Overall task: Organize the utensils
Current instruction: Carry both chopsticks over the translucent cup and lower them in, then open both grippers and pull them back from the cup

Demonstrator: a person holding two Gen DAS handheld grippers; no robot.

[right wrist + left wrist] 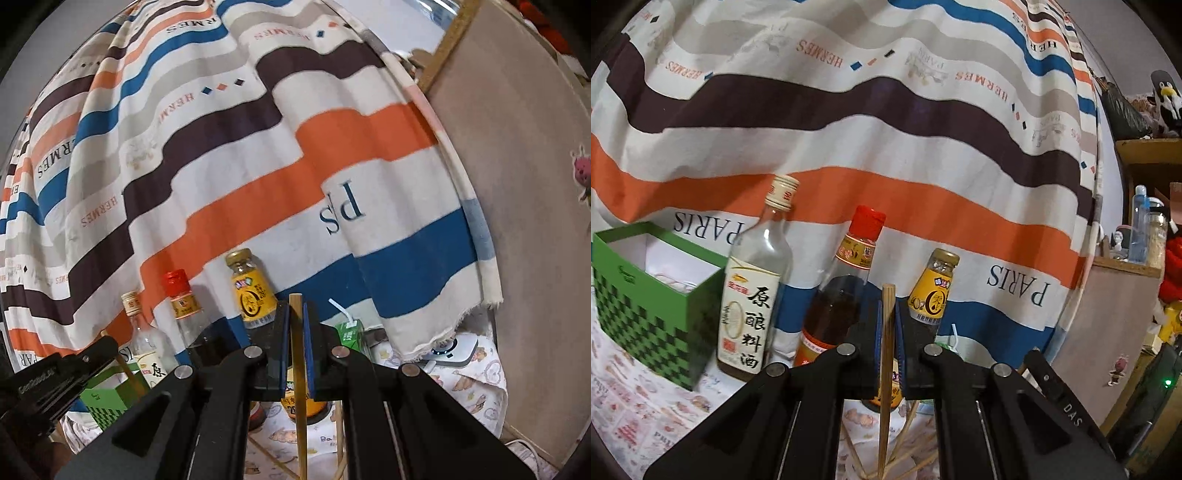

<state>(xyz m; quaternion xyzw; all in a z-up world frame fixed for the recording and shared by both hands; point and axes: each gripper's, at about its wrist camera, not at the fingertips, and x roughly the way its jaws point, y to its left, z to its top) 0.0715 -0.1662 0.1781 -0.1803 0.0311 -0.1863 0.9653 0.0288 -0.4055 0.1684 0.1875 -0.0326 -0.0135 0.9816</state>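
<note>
My left gripper (888, 325) is shut on a wooden chopstick (886, 369) that stands upright between its blue pads, raised above the table. Several more chopsticks (905, 454) lie loose on the patterned cloth below. My right gripper (295, 332) is shut on another wooden chopstick (300, 387), also upright; loose chopsticks (273, 458) lie under it. A green checkered open box (646, 295) stands at the left; it also shows in the right wrist view (107, 398), behind the left gripper's body (48, 380).
Three bottles stand in a row behind the grippers: a clear cooking-wine bottle (753, 295), a red-capped dark bottle (846, 288) and a small yellow-labelled bottle (931, 291). A small green carton with a straw (349, 332) stands to the right. A striped cloth (886, 129) hangs behind. Shelves (1145, 221) are at right.
</note>
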